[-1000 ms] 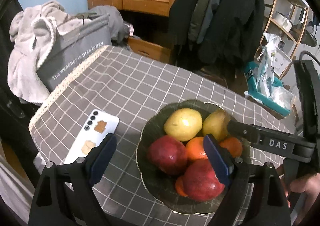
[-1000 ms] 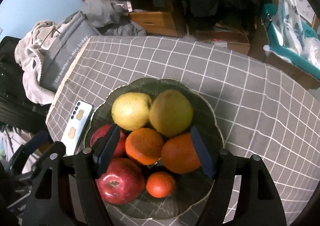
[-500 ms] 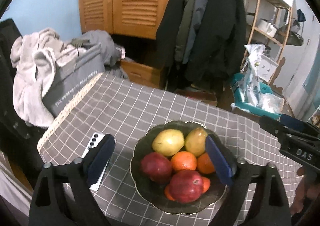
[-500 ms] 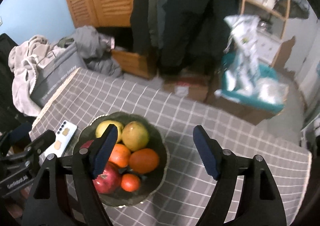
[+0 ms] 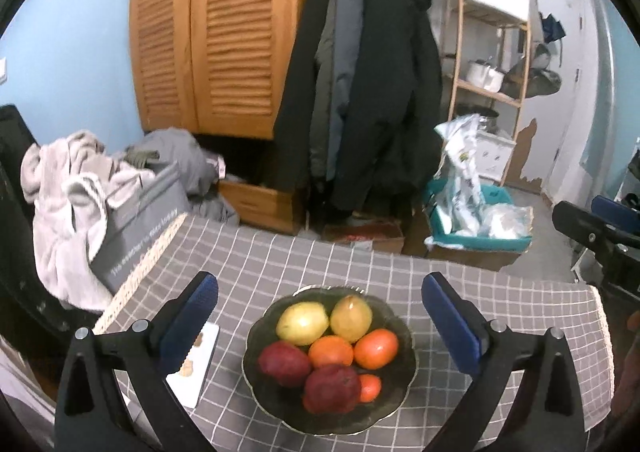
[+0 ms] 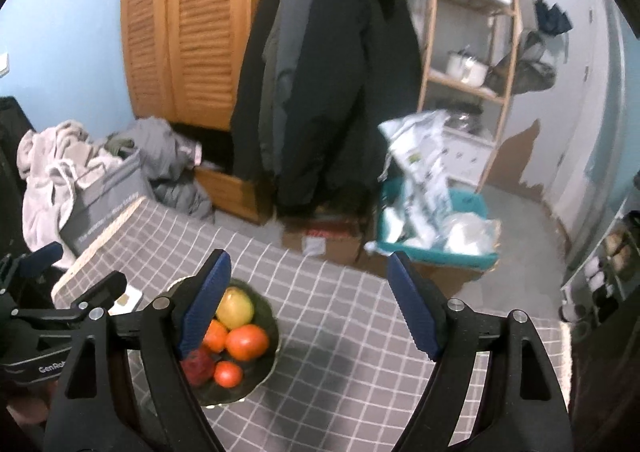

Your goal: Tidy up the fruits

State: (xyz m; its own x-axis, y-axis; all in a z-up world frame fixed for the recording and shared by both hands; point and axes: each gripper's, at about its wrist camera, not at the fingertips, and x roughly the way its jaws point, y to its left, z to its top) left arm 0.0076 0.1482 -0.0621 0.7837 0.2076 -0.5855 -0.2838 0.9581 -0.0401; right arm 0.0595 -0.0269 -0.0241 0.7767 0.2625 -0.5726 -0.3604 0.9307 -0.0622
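A dark scalloped bowl (image 5: 406, 368) sits on the grey checked tablecloth (image 5: 280, 260). It holds a yellow apple (image 5: 302, 324), a pear (image 5: 351, 318), two oranges (image 5: 330, 351), a small tangerine (image 5: 370, 388) and two red apples (image 5: 332, 390). My left gripper (image 5: 318, 288) hangs above and behind the bowl, jaws opening wide, nothing between them. My right gripper (image 6: 308, 264) is raised to the right of the bowl (image 6: 264, 376), jaws opening and empty; its left finger hides part of the fruit.
A white phone (image 5: 196, 364) lies left of the bowl. A grey storage bag (image 5: 136, 228) piled with clothes stands off the table's left edge. Beyond the far edge are a teal basket (image 5: 476, 228), hanging coats (image 5: 372, 92) and a louvred wardrobe (image 5: 216, 32).
Both grippers have risen and drawn back from the bowl, which now looks smaller and lower. Both pairs of jaws stand wider. The fruit has not moved.
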